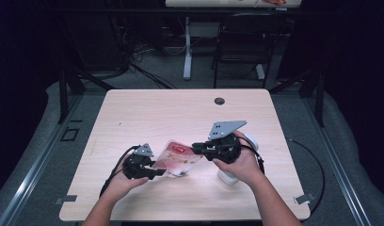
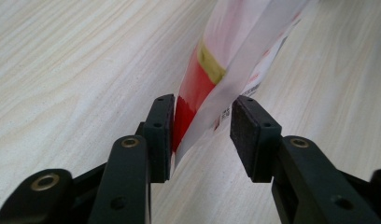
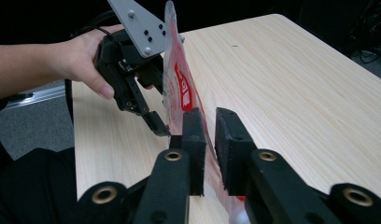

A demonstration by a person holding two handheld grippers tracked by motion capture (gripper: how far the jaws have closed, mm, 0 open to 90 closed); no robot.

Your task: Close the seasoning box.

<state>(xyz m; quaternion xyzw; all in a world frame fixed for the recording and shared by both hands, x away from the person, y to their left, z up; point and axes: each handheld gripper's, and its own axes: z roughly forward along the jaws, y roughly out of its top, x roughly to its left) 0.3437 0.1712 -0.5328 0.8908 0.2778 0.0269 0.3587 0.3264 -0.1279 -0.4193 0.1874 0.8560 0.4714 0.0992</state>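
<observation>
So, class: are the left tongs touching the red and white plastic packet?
Touching. In the left gripper view, the left tongs stand open around the red and white plastic packet; its red face lies against the left pad, with a gap at the right pad.

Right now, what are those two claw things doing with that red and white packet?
A person holds a gripper in each hand over a wooden table. Both meet at a red and white plastic packet, lifted off the table. The left gripper has its jaws open around one edge, one pad touching, not squeezing. The right gripper has its jaws nearly closed on the other end, though a small gap shows.
</observation>
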